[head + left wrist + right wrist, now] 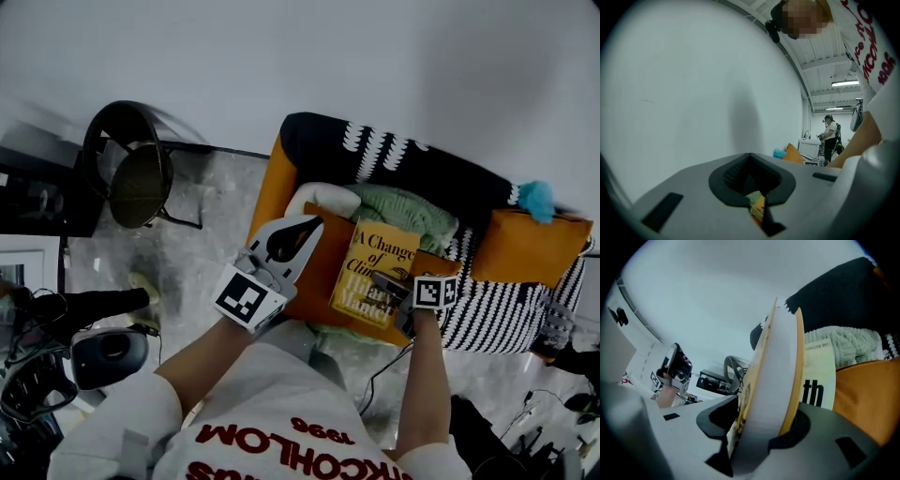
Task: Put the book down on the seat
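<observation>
1. Right gripper [761,439]: jaws clamped on the lower edge of the book [774,376]. The page block and yellow covers fill the gap between them, and the grip looks firm.
2. Book: in the head view it lies face up, title readable, over the orange seat [322,274] of the sofa. Its far end is near the green blanket [405,212]. I cannot tell whether its underside touches the seat or hangs just above it.
3. Left gripper [305,228]: jaws closed together on nothing. Only a sliver of the sofa's colours shows through the slit. It hovers over the seat's left part, beside the book and apart from it.
4. Surroundings: a striped throw [489,311] covers the sofa's right side.
5. Progress (judged): the book is carried to the right place and laid nearly flat. What is left is to settle it fully, open the right jaws and draw back. Not yet released, so the task is late but unfinished.
</observation>
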